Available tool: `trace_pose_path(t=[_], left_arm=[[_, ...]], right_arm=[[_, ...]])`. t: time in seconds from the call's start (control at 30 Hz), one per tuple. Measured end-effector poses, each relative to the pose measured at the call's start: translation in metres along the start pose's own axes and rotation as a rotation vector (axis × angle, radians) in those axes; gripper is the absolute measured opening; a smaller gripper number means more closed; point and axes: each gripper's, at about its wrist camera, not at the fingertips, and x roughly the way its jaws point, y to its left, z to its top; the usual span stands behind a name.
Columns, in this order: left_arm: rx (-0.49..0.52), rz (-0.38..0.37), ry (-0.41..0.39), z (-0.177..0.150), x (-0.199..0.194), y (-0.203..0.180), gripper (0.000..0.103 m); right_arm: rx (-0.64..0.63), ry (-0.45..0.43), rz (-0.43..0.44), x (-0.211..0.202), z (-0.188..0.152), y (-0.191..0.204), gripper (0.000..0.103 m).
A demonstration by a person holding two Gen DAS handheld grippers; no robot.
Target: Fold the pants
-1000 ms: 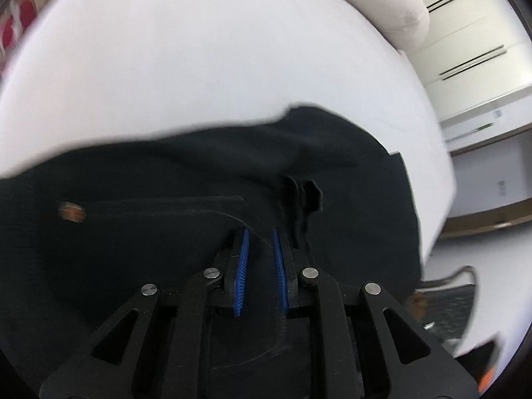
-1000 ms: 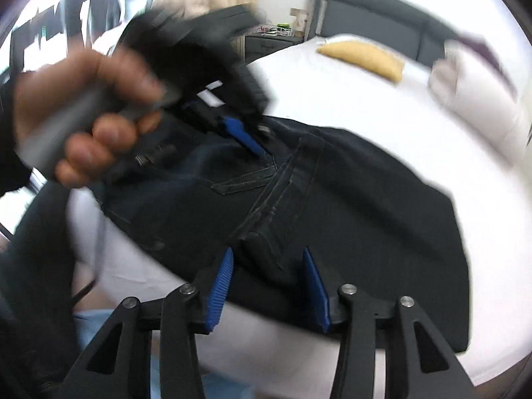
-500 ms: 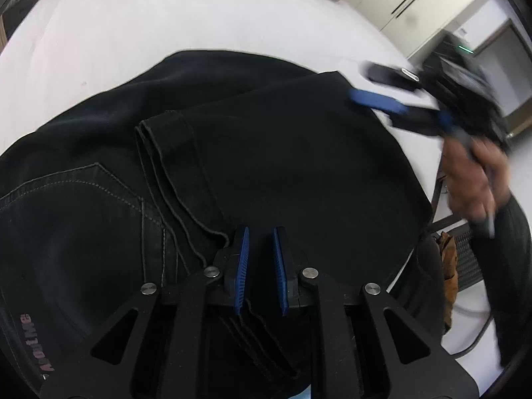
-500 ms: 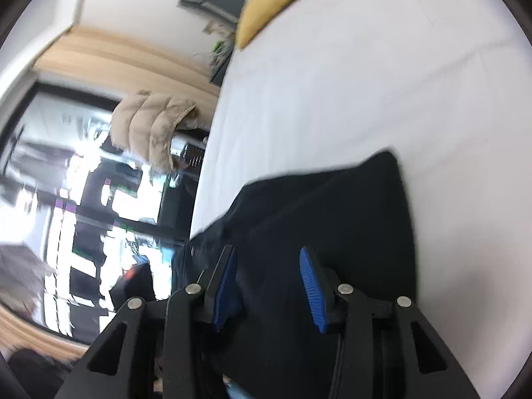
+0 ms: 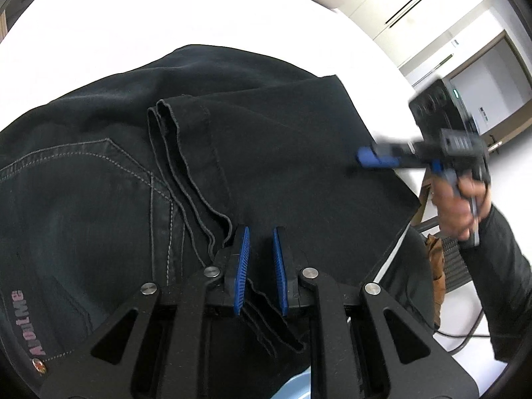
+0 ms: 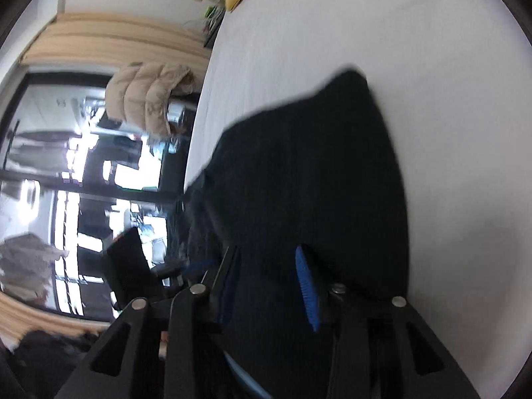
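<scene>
Squaring up black pants [image 5: 266, 139] lying half-folded on the white bed [image 5: 166, 16].
I am keeping the hems [image 5: 186, 153] pinched in my nearly shut left tool [image 5: 261, 259], angled steeply down; my right tool [image 6: 266, 286], rolled sideways, has been closing over the fold edge, cloth between its jaws, grip unclear.

Black pants [image 5: 282, 139] folded (hems stacked), white bed [image 5: 133, 23]
</scene>
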Motion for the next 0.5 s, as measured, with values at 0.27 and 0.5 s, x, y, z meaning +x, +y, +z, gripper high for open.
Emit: trace_pose_path(t=[0.27, 0.5], left_arm=[[-0.012, -0.013, -0.030, -0.027, -0.018, 0.008, 0.014], [-0.035, -0.004, -0.073, -0.036, -0.033, 0.018, 0.015]], right_arm=[[0.019, -0.038, 0.020, -0.017, -0.058, 0.004, 0.047], [0.037, -0.113, -0.054, -0.011, -0.068, -0.003, 0.046]])
